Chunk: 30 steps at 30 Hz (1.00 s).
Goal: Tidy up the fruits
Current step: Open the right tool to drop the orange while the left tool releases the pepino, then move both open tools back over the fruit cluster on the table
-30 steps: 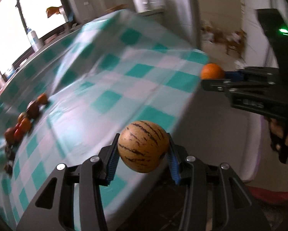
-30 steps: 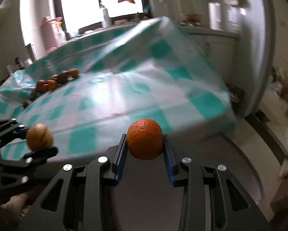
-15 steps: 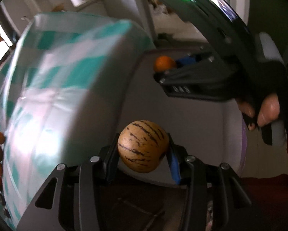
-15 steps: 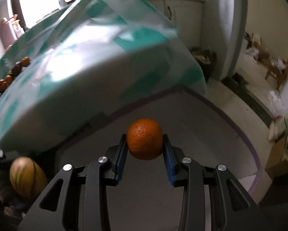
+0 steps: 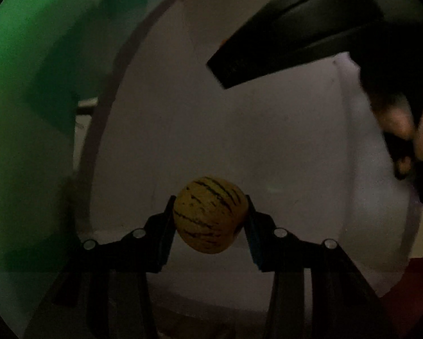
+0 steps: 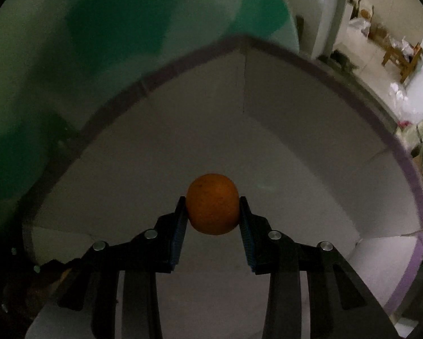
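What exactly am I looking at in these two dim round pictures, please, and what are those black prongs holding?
There is no robot here: a person carries a hand-held gripper in each hand, and a fisheye camera on each one looks forward along its two fingers. In the left camera's picture, the left hand-held gripper is shut on a yellow fruit with dark stripes. In the right camera's picture, the right hand-held gripper is shut on an orange. Both point down into a pale box with a purple rim, beside a table's green checked cloth. The dark shape at upper right in the left picture is the other gripper.
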Tool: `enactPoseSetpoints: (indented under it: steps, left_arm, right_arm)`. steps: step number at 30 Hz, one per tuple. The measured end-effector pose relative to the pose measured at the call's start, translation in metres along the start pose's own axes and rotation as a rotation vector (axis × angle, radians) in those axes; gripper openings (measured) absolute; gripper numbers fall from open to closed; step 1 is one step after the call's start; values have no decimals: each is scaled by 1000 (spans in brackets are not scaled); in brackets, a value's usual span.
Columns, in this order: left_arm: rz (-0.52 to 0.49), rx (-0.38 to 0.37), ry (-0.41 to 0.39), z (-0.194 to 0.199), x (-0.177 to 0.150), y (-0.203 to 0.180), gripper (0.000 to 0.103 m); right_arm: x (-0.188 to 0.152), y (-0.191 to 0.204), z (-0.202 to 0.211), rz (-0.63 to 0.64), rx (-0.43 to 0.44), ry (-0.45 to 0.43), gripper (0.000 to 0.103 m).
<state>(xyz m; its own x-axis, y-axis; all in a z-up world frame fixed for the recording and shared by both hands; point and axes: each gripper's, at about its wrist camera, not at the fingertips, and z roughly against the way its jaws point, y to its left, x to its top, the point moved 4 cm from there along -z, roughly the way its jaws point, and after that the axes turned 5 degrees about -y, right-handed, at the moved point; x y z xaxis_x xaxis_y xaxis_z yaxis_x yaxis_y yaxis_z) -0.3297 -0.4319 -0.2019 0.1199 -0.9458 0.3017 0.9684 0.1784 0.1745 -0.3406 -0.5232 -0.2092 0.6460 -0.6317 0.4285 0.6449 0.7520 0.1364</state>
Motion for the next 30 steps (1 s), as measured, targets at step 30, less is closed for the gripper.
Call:
enactPoseSetpoints:
  steps: [30]
  left_arm:
    - [29, 4, -469, 100, -10, 16, 83]
  right_arm:
    - [9, -33, 40, -187, 58, -105, 69]
